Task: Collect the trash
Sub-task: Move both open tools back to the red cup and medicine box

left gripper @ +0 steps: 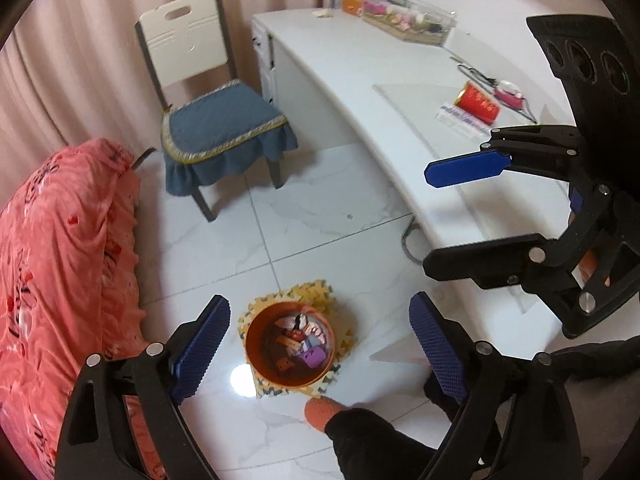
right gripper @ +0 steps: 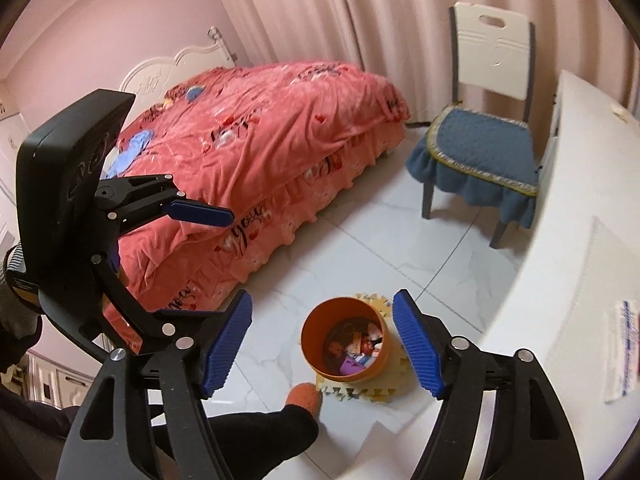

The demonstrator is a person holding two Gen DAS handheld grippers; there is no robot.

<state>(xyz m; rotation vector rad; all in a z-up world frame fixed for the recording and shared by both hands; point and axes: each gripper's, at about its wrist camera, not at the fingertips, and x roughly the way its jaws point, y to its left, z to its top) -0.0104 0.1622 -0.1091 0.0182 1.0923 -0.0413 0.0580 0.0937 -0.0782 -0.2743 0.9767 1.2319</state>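
trash [left gripper: 298,340] lies in the orange bin [left gripper: 256,354] on a foam mat [left gripper: 310,294] on the floor, below both tongs; left gripper [left gripper: 320,350] and right gripper [right gripper: 322,350] hang apart, empty; next, i judge, go to the desk [left gripper: 352,80] for the red packet [left gripper: 478,103], approaching low and flat.

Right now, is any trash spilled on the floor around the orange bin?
No, nothing looks spilled. The trash sits inside the orange bin, which stands upright on its yellow foam mat. The white floor around it looks clean.
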